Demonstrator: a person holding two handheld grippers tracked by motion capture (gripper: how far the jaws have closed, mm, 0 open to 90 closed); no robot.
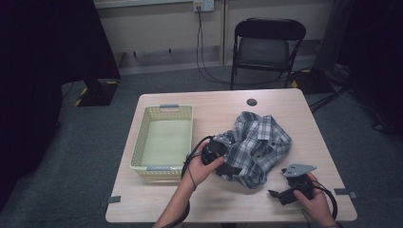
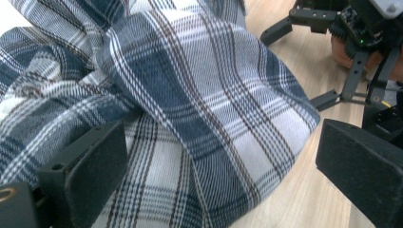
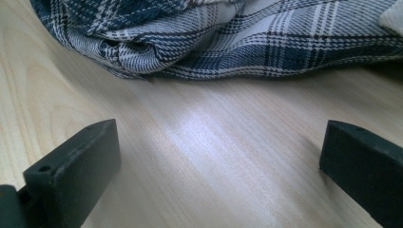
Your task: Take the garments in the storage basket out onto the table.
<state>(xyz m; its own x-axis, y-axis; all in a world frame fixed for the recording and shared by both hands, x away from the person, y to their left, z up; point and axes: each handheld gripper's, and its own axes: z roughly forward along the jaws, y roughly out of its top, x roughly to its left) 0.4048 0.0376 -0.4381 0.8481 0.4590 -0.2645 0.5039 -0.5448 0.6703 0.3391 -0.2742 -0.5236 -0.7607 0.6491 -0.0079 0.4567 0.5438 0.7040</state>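
A crumpled blue-and-white plaid shirt [image 1: 259, 140] lies in the middle of the wooden table [image 1: 157, 202]. My left gripper [image 1: 227, 164] rests against the shirt's near-left edge. In the left gripper view it [image 2: 223, 156] is open wide, with a fold of the shirt [image 2: 190, 85] lying between the jaws, which are not closed on it. My right gripper [image 1: 280, 186] sits on the table just right of and nearer than the shirt. It [image 3: 218, 147] is open over bare wood, and the shirt's hem [image 3: 228, 42] lies a short way ahead. The right gripper [image 2: 351, 42] also appears past the shirt in the left gripper view.
A pale yellow plastic basket [image 1: 138, 142] with nothing in it stands on the table's left side, close to my left hand. A small round grommet [image 1: 252, 101] marks the far edge. Behind the table stands a black folding chair [image 1: 266, 47], with cables on the floor.
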